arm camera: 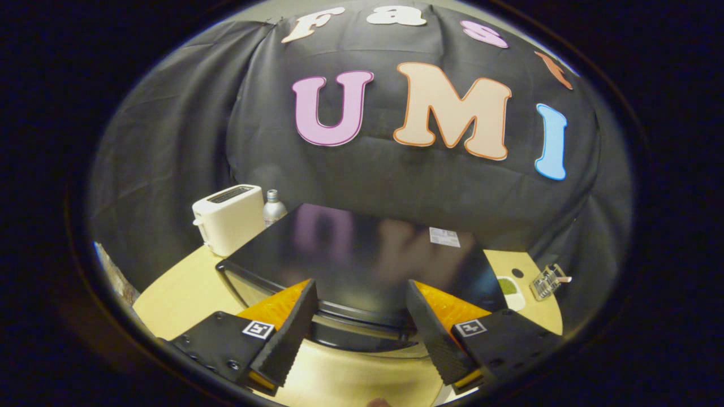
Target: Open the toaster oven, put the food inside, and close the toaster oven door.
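Fingers of the gripper [359, 325] are held wide apart above the toaster oven [362, 254] — probably lined up for its door handle.

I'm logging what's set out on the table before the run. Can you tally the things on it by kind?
Toaster ovens: 1, black, just ahead of the open gripper
Pop-up toasters: 1, white
Bottles: 1
Small dishes with green contents: 1
Clear containers: 1
Total: 5
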